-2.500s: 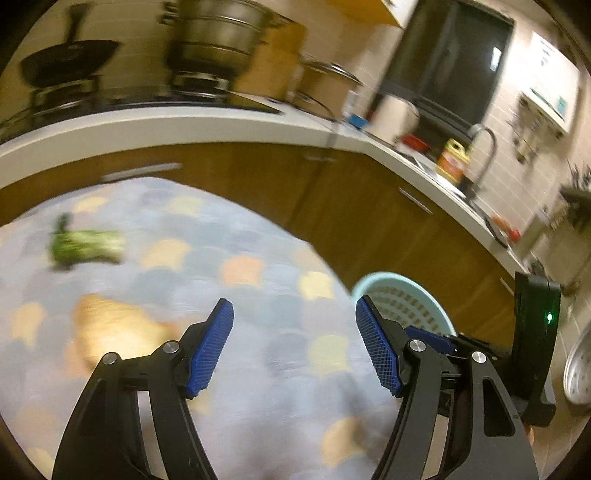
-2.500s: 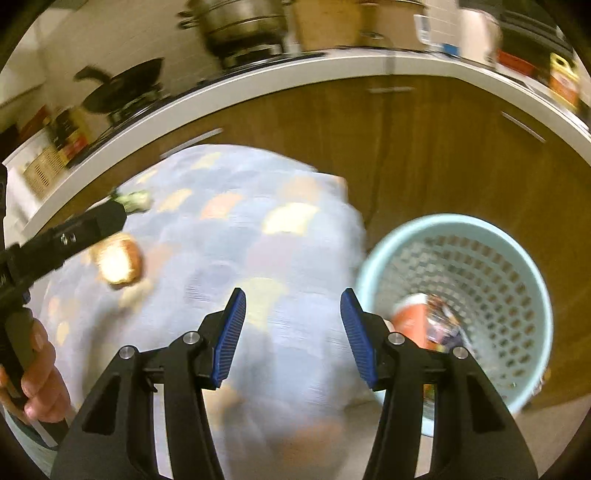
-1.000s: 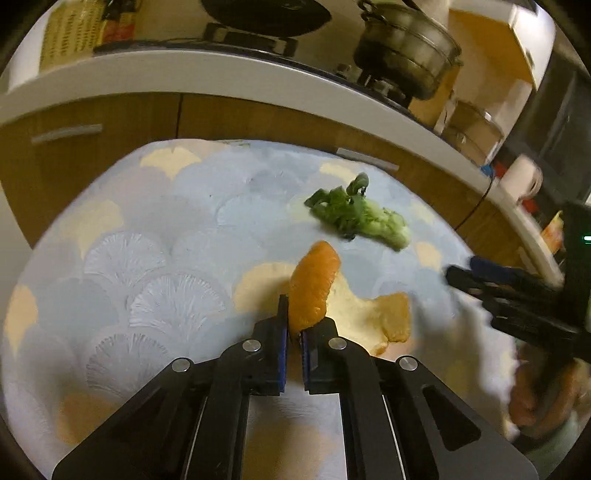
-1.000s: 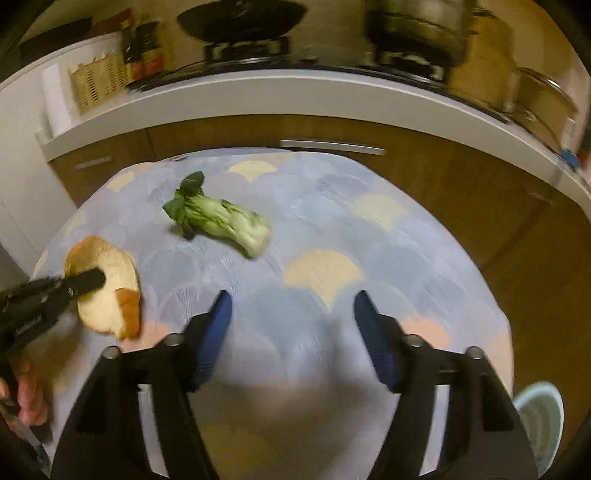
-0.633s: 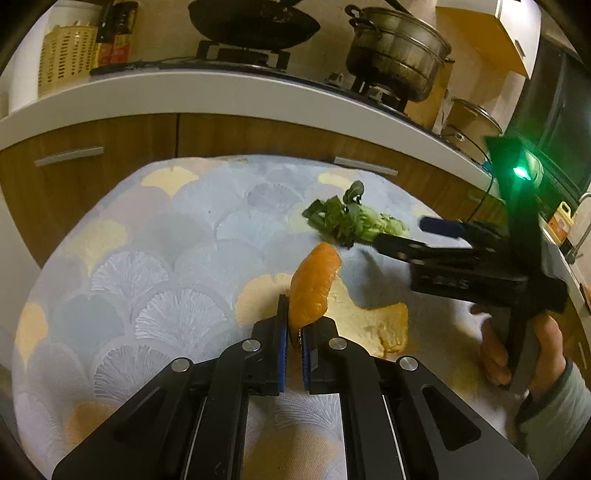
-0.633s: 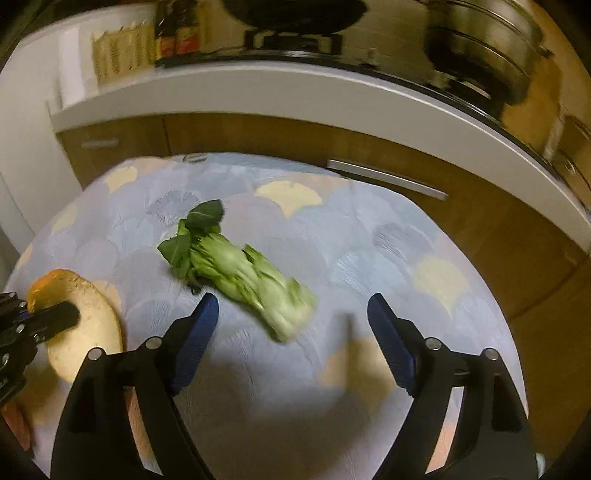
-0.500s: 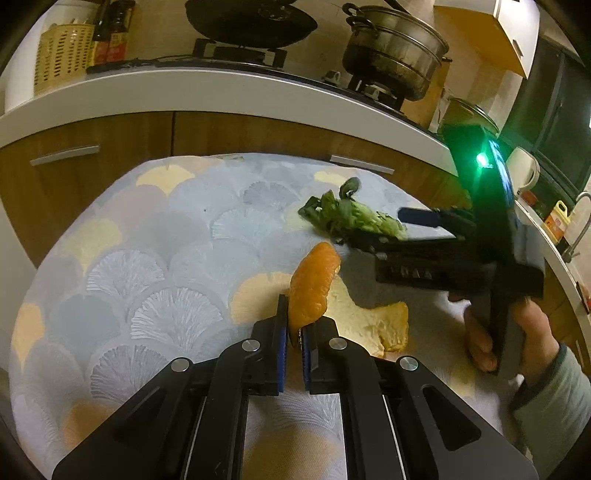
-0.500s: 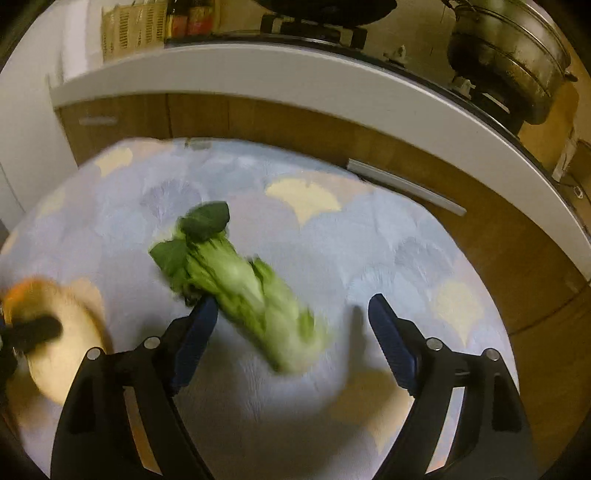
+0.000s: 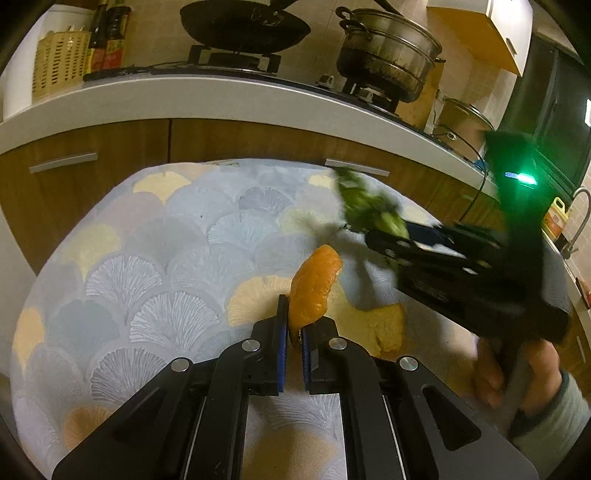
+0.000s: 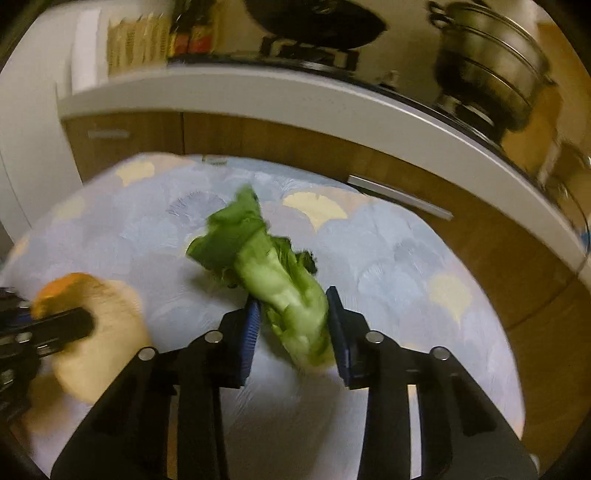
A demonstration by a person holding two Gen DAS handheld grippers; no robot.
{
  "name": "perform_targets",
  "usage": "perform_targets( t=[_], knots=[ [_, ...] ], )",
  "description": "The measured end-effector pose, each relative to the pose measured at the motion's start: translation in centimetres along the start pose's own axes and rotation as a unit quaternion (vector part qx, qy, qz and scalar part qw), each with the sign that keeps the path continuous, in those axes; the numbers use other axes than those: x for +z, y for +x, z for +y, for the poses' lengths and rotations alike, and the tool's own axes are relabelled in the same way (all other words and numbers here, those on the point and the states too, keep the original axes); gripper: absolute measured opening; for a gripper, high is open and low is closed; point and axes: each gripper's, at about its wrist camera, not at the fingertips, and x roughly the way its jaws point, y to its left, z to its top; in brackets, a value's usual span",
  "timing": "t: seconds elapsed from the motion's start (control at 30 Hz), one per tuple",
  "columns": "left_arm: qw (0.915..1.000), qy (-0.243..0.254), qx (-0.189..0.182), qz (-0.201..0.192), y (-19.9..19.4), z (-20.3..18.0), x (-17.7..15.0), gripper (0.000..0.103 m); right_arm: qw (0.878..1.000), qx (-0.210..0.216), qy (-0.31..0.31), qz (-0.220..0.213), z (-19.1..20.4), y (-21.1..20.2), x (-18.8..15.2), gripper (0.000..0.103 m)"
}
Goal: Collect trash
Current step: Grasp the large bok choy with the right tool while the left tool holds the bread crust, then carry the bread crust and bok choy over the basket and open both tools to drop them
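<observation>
My left gripper (image 9: pixel 292 334) is shut on the crust of a bread slice (image 9: pixel 314 288), which stands up from the pads; the pale crumb side (image 9: pixel 373 325) hangs to the right. The bread also shows at the left of the right wrist view (image 10: pixel 96 332). My right gripper (image 10: pixel 293 321) is shut on a green bok choy (image 10: pixel 277 280), pads against both sides of its stalk, leaves pointing away. In the left wrist view the bok choy (image 9: pixel 369 210) is blurred at the right gripper's tips.
A table with a blue and yellow fan-pattern cloth (image 9: pixel 166 258) lies under both grippers. Behind it run wooden cabinets (image 9: pixel 110 147) and a white counter with a wok (image 9: pixel 243 22), a steel pot (image 9: pixel 388 51) and a basket (image 9: pixel 55 62).
My right gripper moved in over the bok choy and closed on its stalk. My left gripper has kept its hold on the bread, nearly still.
</observation>
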Motion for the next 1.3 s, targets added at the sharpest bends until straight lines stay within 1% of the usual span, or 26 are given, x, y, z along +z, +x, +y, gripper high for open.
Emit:
perform_targets(
  t=[0.03,0.1,0.27,0.33,0.43,0.53,0.57,0.67,0.77,0.93,1.03,1.13,1.3],
  knots=[
    [1.0,0.002,0.001,-0.002,-0.1,-0.1,-0.1,0.004,1.0,-0.005,0.01,-0.001,-0.2,-1.0,-0.8,0.027],
    [0.9999,0.01,0.004,-0.009,-0.4,-0.4,-0.1,0.004,0.999,0.004,0.034,-0.002,-0.7,-2.7,-2.3,0.025],
    [0.9984,0.04,0.01,-0.04,-1.6,-2.1,-0.3,0.003,0.997,-0.008,0.074,-0.025,-1.9,-8.4,-5.7,0.025],
    [0.9979,0.046,0.004,-0.046,-2.3,-2.9,-0.4,0.003,0.995,-0.016,0.089,-0.039,-2.7,-10.8,-6.9,0.025],
    [0.9967,0.058,-0.011,-0.057,-4.0,-5.0,-0.8,0.003,0.992,-0.028,0.11,-0.06,-4.2,-14.3,-8.2,0.025],
    [0.9949,0.065,-0.044,-0.063,-6.1,-7.2,-0.9,0.003,0.986,-0.042,0.14,-0.081,-6.1,-17.6,-9.6,0.025],
    [0.9929,0.074,-0.058,-0.073,-7.3,-8.4,-0.8,0.003,0.984,-0.045,0.15,-0.086,-6.6,-18.5,-10.1,0.025],
    [0.9874,0.099,-0.081,-0.093,-9.5,-11.4,-0.4,0.003,0.977,-0.061,0.18,-0.098,-8.7,-21.2,-11.7,0.025],
    [0.9818,0.117,-0.11,-0.102,-10.9,-14.0,-0.1,0.003,0.968,-0.081,0.21,-0.11,-11.0,-23.9,-13.6,0.025],
    [0.973,0.15,-0.147,-0.097,-11.2,-18.9,-0.2,0.003,0.957,-0.109,0.245,-0.115,-14.2,-26.9,-16.9,0.025],
    [0.9676,0.17,-0.165,-0.087,-10.6,-21.7,-0.7,0.003,0.948,-0.136,0.268,-0.108,-16.5,-28.4,-19.2,0.025],
    [0.961,0.187,-0.194,-0.063,-9.3,-25.1,-1.6,0.003,0.94,-0.152,0.289,-0.101,-18.2,-29.2,-21.2,0.025],
    [0.9496,0.214,-0.228,-0.022,-6.7,-30.1,-3.1,0.003,0.923,-0.17,0.337,-0.079,-21.3,-29.6,-24.9,0.025]
  ],
)
